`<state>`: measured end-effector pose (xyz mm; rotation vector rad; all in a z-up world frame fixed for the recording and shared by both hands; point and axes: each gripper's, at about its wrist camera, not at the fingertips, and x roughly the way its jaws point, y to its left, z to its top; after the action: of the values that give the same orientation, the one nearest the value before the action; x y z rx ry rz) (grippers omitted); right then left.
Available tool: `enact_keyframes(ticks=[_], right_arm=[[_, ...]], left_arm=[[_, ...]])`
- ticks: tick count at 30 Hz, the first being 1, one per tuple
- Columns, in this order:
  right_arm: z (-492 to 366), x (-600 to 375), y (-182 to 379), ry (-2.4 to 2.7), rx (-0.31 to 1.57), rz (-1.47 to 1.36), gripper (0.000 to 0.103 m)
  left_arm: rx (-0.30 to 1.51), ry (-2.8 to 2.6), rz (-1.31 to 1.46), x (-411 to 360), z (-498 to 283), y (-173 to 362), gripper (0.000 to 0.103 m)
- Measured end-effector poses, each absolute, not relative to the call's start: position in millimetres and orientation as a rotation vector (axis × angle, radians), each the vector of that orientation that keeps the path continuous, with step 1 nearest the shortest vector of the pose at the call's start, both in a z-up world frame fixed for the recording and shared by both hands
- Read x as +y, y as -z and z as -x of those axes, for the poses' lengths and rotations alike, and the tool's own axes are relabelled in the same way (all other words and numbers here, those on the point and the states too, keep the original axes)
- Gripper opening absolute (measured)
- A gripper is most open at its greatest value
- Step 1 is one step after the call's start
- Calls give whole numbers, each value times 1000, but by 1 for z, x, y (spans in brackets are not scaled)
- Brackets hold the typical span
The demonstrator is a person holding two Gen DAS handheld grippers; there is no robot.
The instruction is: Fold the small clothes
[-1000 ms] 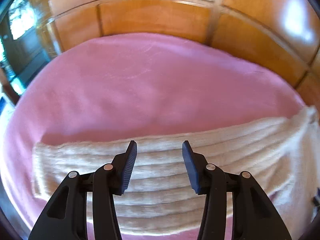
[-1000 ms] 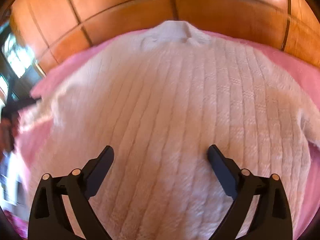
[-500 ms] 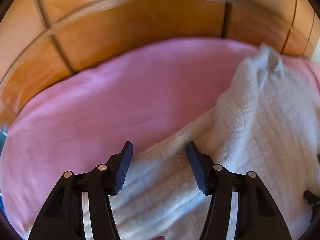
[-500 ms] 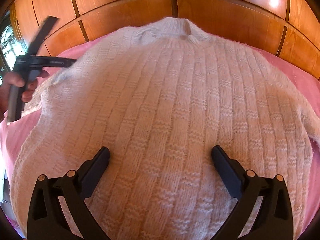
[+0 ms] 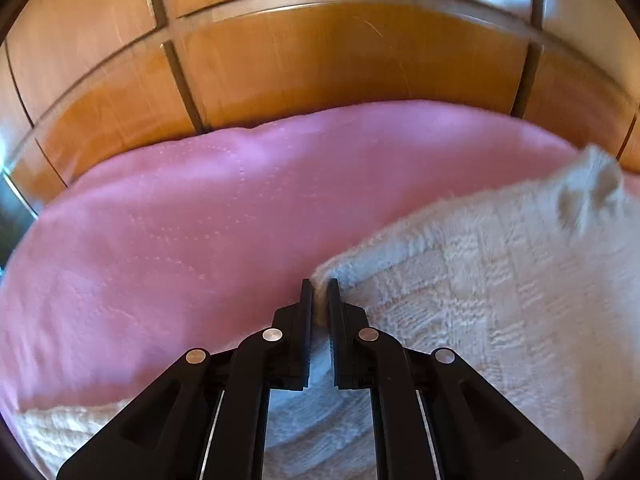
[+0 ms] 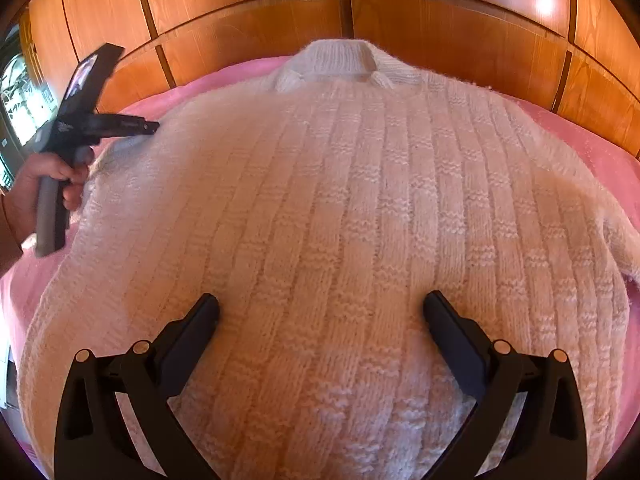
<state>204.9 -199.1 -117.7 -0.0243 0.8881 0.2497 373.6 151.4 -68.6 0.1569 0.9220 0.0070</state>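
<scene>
A cream knitted sweater (image 6: 340,220) lies flat on a pink blanket (image 5: 180,240), its collar toward the wooden panels. My left gripper (image 5: 319,286) is shut on the sweater's left shoulder edge (image 5: 332,272); a pinch of cream knit shows between its pads. In the right wrist view that left gripper (image 6: 154,127) reaches the shoulder from the left, held by a person's hand (image 6: 52,172). My right gripper (image 6: 320,308) hovers open over the sweater's lower middle, with nothing between its fingers. The right sleeve (image 6: 616,236) runs off toward the right edge.
Glossy wooden panels (image 6: 440,28) stand right behind the blanket's far edge. The pink blanket (image 6: 600,136) shows bare to the right of the sweater, and in the left wrist view to the left of it. A dark window area (image 6: 20,92) sits at far left.
My left gripper swept from the sleeve to the sweater's left shoulder, then closed on the knit edge there. The right gripper stayed open over the sweater's lower middle.
</scene>
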Motion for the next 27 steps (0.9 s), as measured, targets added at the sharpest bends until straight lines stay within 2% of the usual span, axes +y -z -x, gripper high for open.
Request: enact_keyframes(ticks=[2, 4, 8, 11, 13, 21, 27], right_arm=[[-204, -200, 117, -249, 887, 24, 101], [-203, -200, 117, -249, 886, 25, 101], [-203, -200, 116, -249, 883, 24, 101], [-202, -200, 116, -250, 881, 20, 101], [-202, -200, 116, -249, 881, 22, 101], [-202, -199, 116, -244, 878, 28, 101], [-201, -196, 115, -231, 878, 42, 101]], left_arm=[[936, 19, -73, 155, -373, 61, 16], [932, 45, 90, 179, -362, 45, 34], [906, -70, 254, 246, -313, 24, 35], [879, -192, 458, 326, -248, 15, 35], [845, -299, 523, 381, -213, 14, 51], [781, -586, 767, 518, -68, 22, 51], [783, -524, 862, 525, -76, 41, 51]])
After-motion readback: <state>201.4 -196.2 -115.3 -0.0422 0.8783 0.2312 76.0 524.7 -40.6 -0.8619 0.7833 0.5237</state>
